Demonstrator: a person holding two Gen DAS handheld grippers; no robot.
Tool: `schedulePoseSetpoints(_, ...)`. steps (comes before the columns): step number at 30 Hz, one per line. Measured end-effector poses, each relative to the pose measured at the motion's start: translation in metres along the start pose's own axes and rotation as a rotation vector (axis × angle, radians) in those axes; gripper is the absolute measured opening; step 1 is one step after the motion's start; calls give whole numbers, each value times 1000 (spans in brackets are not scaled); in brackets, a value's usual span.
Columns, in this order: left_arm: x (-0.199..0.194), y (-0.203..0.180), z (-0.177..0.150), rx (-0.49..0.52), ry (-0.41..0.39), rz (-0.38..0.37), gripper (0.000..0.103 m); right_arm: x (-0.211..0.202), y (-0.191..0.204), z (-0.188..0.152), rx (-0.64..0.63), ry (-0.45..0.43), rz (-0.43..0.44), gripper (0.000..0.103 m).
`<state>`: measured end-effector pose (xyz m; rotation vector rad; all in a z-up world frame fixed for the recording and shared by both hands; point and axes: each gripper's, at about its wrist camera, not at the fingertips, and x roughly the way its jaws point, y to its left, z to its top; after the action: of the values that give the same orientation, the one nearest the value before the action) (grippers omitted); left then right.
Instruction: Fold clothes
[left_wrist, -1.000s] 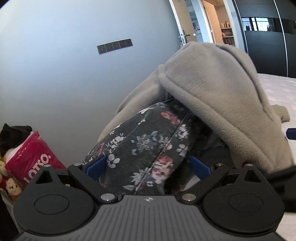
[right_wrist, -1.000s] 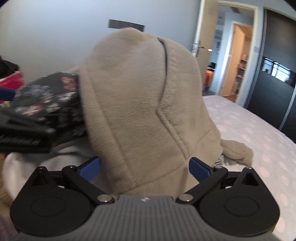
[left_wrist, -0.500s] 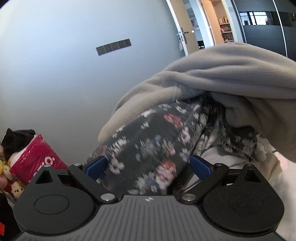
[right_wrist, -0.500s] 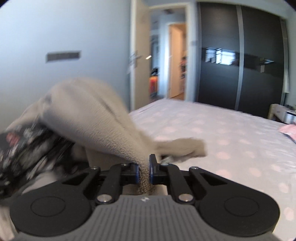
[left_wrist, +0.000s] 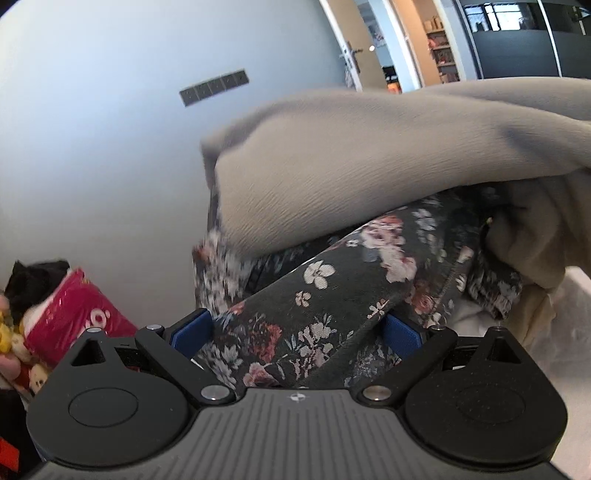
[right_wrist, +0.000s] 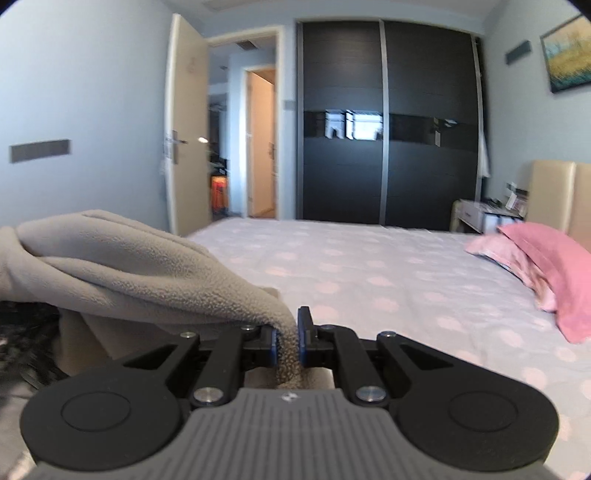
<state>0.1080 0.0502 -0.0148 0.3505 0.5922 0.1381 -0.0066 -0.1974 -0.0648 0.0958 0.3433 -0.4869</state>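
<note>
Beige fleece garment (right_wrist: 155, 273) is being pinched between the nearly closed fingers of the right gripper (right_wrist: 287, 338), stretching leftward above the bed (right_wrist: 369, 280). One dark floral garment (left_wrist: 325, 314) is lying between the left gripper's (left_wrist: 297, 328) wide-spread fingers, under the fleece. Two pink pillows (right_wrist: 546, 269) are lying farther off.

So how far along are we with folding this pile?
Early. Nothing looks folded yet. In hand: the right gripper is shut on a bunched edge of the beige fleece, stretched out from the heap. The floral garment lies between the left gripper's wide jaws. Left: separating, spreading on the bed and folding both.
</note>
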Motion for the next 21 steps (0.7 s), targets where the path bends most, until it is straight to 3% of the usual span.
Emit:
schedulePoseSetpoints(2, 0, -3, -2, -2, 10, -6, 99, 7, -14, -8, 0, 60, 2, 10)
schedulePoseSetpoints(6, -10, -5, -2, 31, -14, -27, 99, 8, -21, -29, -39, 126, 96, 11)
schedulePoseSetpoints(9, -21, -3, -2, 17, -14, -96, 99, 7, -12, -36, -95, 171, 162, 22)
schedulePoseSetpoints(10, -25, -3, -5, 12, -16, -116, 99, 5, -9, -36, -101, 184, 182, 29)
schedulePoseSetpoints(12, -34, 0, -7, 4, -26, -148, 99, -1, -3, -36, -111, 196, 223, 31)
schedulePoseSetpoints(16, -47, 6, -6, -18, -52, -172, 99, -16, 17, -30, -147, 166, 302, 55)
schedulePoseSetpoints(18, -50, 10, -1, -40, -68, -173, 99, -23, 28, -22, -171, 131, 349, 58)
schedulePoseSetpoints(21, -49, 17, 6, -65, -72, -175, 99, -39, 49, -10, -214, 77, 442, 71)
